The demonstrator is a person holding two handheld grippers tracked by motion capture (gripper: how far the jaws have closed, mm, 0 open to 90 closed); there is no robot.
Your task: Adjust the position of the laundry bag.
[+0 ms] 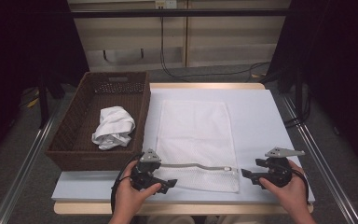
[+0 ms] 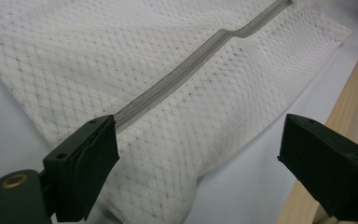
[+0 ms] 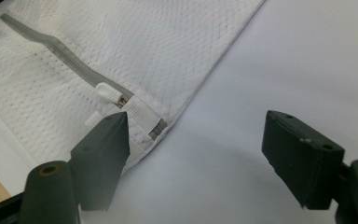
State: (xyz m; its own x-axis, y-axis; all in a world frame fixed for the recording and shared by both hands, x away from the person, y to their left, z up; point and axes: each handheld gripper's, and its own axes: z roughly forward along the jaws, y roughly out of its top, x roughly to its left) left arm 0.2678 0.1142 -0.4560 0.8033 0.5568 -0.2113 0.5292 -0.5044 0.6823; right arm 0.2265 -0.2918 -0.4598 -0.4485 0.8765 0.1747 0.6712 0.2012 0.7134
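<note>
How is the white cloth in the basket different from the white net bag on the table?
The white cloth is scrunched into a lump; the mesh bag lies spread out flat. The cloth sits inside the brown woven basket; the bag lies on the table, between the open left gripper and right gripper. The bag has a grey zipper near its front edge; the cloth shows none. Both are white fabric.

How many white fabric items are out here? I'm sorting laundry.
2. A flat mesh laundry bag lies on the table, its zipper near the front edge. A crumpled white cloth sits in the brown wicker basket at left. More could be hidden beneath that cloth.
</note>
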